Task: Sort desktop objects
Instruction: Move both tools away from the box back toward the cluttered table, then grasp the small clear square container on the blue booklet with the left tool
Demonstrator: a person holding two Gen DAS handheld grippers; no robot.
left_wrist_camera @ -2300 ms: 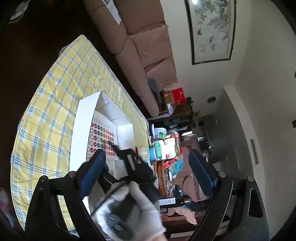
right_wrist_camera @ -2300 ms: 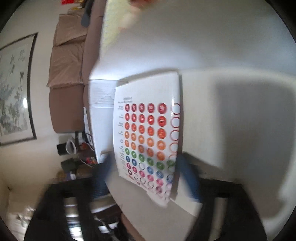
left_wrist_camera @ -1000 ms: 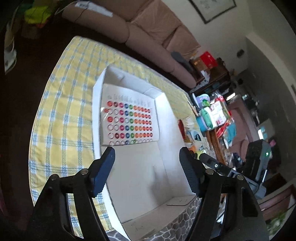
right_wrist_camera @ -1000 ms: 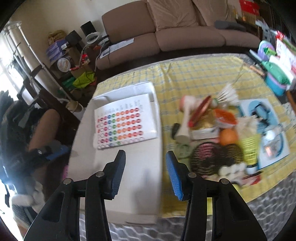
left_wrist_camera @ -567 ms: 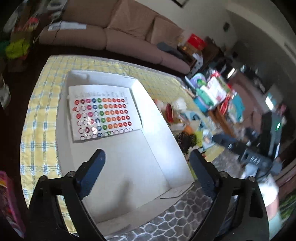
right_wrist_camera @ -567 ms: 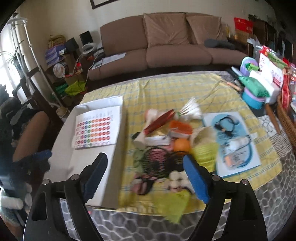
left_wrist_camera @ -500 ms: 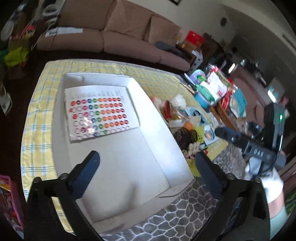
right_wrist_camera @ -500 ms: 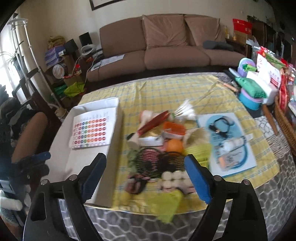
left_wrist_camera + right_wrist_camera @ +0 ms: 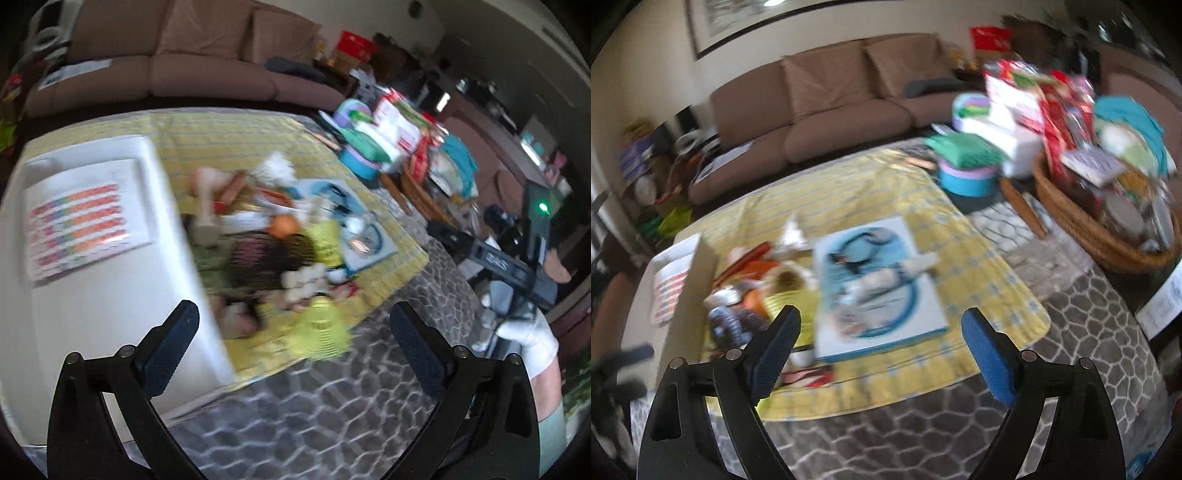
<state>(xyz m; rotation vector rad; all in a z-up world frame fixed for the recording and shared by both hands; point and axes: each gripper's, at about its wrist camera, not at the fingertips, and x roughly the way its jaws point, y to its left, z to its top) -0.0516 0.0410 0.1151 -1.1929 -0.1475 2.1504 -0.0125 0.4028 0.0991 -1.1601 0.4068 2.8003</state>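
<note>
White shallow cardboard box (image 9: 110,295) at far left on the yellow checked tablecloth (image 9: 236,129), now holding the sheet of coloured round stickers (image 9: 85,218). Beside it, a blurred unsorted heap (image 9: 273,236), then a flat blue-and-white package (image 9: 875,288). Above, left gripper (image 9: 291,332) and right gripper (image 9: 882,339), freshly swung away and opened wide, both empty.

A heap of small objects (image 9: 273,236) lay blurred on the yellow checked cloth (image 9: 229,129), just beside the right wall of a shallow white box (image 9: 110,288); in it showed an orange ball (image 9: 282,223), a black mesh piece (image 9: 258,258) and a row of small white balls (image 9: 303,278). Inside the box lay a flat sheet of coloured dots (image 9: 85,218). At the heap's right edge lay a flat blue-and-white package (image 9: 875,288).
</note>
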